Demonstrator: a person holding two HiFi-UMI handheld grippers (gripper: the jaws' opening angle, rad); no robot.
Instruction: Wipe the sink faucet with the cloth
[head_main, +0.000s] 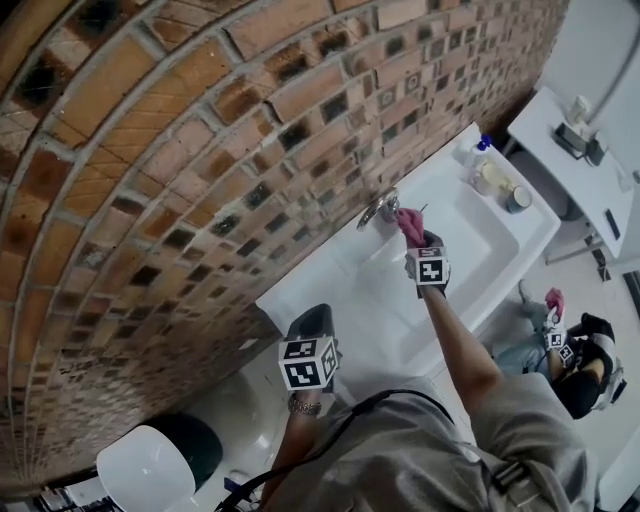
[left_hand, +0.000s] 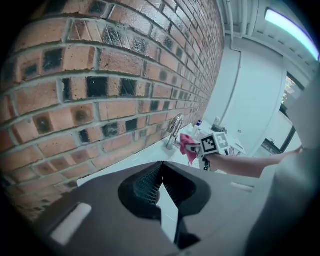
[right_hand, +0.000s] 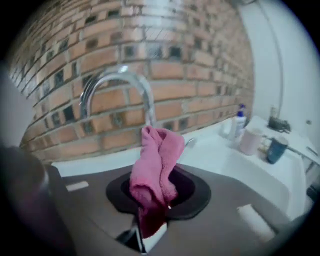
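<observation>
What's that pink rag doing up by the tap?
A person holds a gripper in each hand at a white sink against a brick wall. The right gripper is shut on a pink cloth, raised right beside the faucet to wipe it. The left gripper is shut, holds nothing and hangs off to the side.

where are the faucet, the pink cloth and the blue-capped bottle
faucet (right_hand: 120, 74), right gripper view, top of its curved spout
pink cloth (right_hand: 156, 160), right gripper view, middle of the bunched fold
blue-capped bottle (right_hand: 239, 127), right gripper view, its white body
</observation>
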